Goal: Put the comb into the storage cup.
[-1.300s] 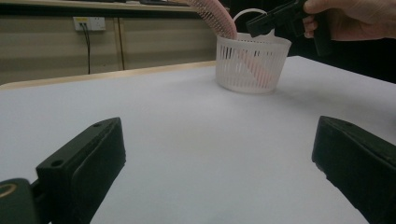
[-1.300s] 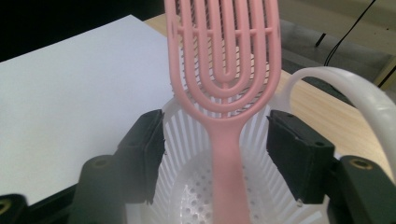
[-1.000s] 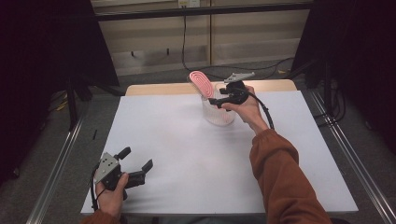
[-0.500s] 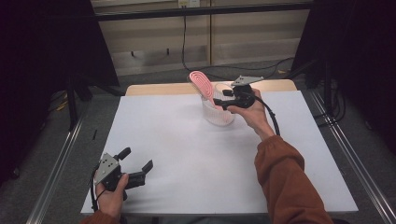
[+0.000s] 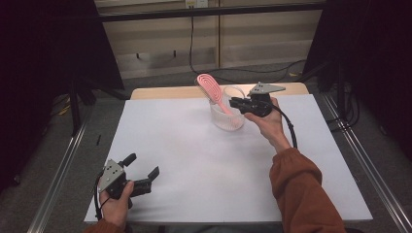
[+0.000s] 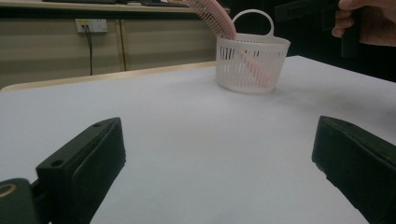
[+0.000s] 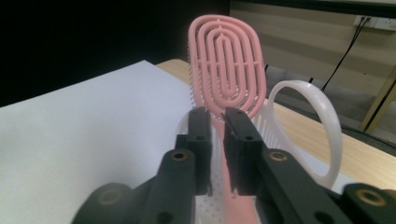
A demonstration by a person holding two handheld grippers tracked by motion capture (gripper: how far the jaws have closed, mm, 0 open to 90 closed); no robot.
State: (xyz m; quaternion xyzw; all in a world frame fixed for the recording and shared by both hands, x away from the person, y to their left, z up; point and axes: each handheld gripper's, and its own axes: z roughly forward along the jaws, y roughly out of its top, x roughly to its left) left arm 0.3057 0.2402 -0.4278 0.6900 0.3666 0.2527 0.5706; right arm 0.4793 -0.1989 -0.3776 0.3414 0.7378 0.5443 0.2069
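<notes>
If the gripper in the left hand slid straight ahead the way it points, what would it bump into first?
Probably the white basket holding the pink brush. The left gripper has open jaws aimed across bare table, with nothing lying in between. The basket sits slightly right of centre, so depth makes this a guess.

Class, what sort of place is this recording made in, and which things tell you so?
Probably a lab or test room: a bare white table framed by dark curtains, a wall socket with trailing cables, and handheld grippers in use.
</notes>
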